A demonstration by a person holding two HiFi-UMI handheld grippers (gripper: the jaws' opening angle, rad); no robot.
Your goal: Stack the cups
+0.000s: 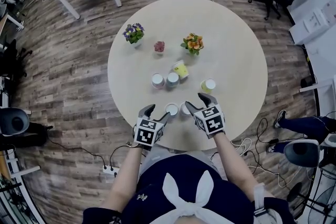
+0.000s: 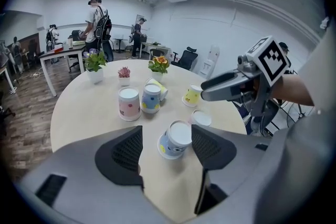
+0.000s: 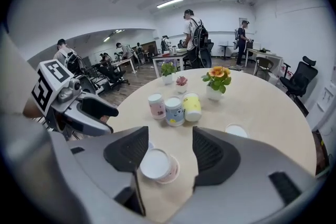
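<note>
We find both claws apart: left claw (image 2: 166, 135) straddles the blue cup (image 2: 174, 141), right claw (image 3: 169, 140) above the pink cup (image 3: 157, 165). We advise centring, then closing gently.

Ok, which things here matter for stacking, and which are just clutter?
Job: pink cup, blue cup, yellow cup beside it, lone yellow cup, near blue cup, near pink cup.
Lying about: purple flowers, small pink plant, orange flowers.
</note>
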